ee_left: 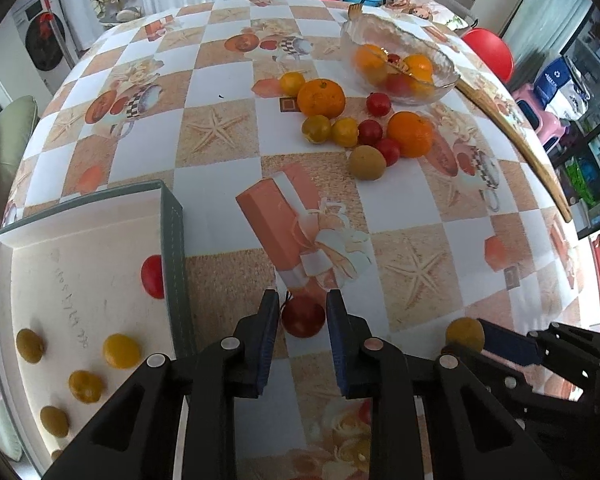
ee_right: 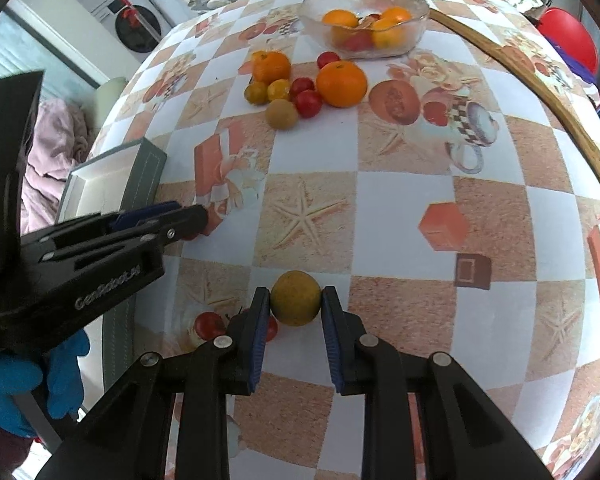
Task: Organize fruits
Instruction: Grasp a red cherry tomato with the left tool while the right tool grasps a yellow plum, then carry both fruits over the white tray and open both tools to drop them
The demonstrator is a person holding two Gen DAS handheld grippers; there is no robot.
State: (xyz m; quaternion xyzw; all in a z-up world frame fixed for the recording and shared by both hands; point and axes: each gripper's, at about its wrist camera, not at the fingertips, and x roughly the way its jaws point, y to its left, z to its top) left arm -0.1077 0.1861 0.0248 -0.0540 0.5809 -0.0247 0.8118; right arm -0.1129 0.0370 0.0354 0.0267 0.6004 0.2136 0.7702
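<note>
My left gripper (ee_left: pixel 303 316) is shut on a red tomato (ee_left: pixel 303 317), just right of the grey box (ee_left: pixel 172 236) with a white inside. The box holds a red tomato (ee_left: pixel 153 276) and several yellow fruits (ee_left: pixel 121 351). My right gripper (ee_right: pixel 295 300) is shut on a yellow-green fruit (ee_right: pixel 295 298) over the table; it also shows in the left wrist view (ee_left: pixel 465 334). A pile of oranges (ee_left: pixel 321 98), red tomatoes (ee_left: pixel 370 132) and yellow fruits (ee_left: pixel 366 162) lies mid-table. A glass bowl (ee_left: pixel 444 60) behind it holds more fruit.
The table has a checkered cloth (ee_right: pixel 400 200) with printed pictures. A wooden hoop (ee_right: pixel 560 116) lies along the right edge. Two red tomatoes (ee_right: pixel 209 325) lie left of my right gripper. A red chair (ee_left: pixel 490 54) stands beyond the table.
</note>
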